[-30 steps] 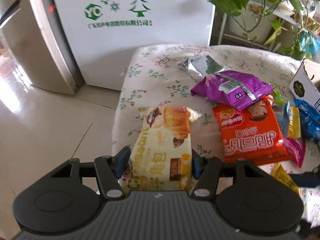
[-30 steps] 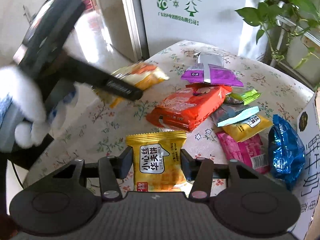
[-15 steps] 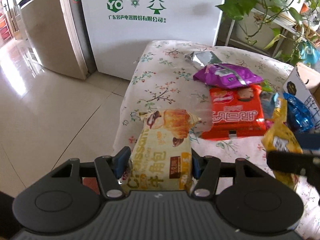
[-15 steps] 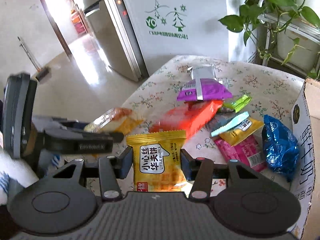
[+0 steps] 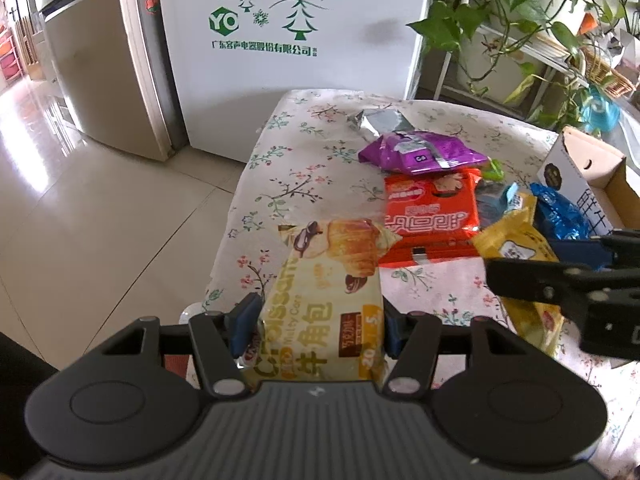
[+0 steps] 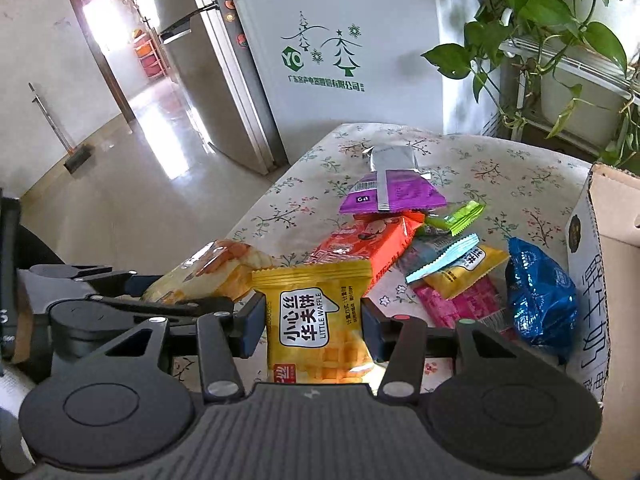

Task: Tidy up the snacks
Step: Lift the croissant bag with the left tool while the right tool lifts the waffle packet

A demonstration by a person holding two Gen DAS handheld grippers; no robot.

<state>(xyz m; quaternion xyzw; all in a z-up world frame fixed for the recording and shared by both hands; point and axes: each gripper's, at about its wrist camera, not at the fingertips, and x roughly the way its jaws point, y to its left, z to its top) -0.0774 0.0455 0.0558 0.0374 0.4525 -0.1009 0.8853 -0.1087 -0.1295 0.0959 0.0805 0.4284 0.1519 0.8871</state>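
Left wrist view: the left gripper [image 5: 316, 326] clamps a glossy cream croissant pack [image 5: 326, 300] by its sides above the floral tablecloth [image 5: 304, 160], beside a flat orange pack [image 5: 430, 210] and a crinkly purple bag [image 5: 420, 154]. Right wrist view: the right gripper [image 6: 313, 326] is closed on a yellow waffle pack [image 6: 316, 316]. Only this view shows the pink pack [image 6: 460, 306], the box's [image 6: 600, 248] printed cardboard wall and a broom [image 6: 68, 140].
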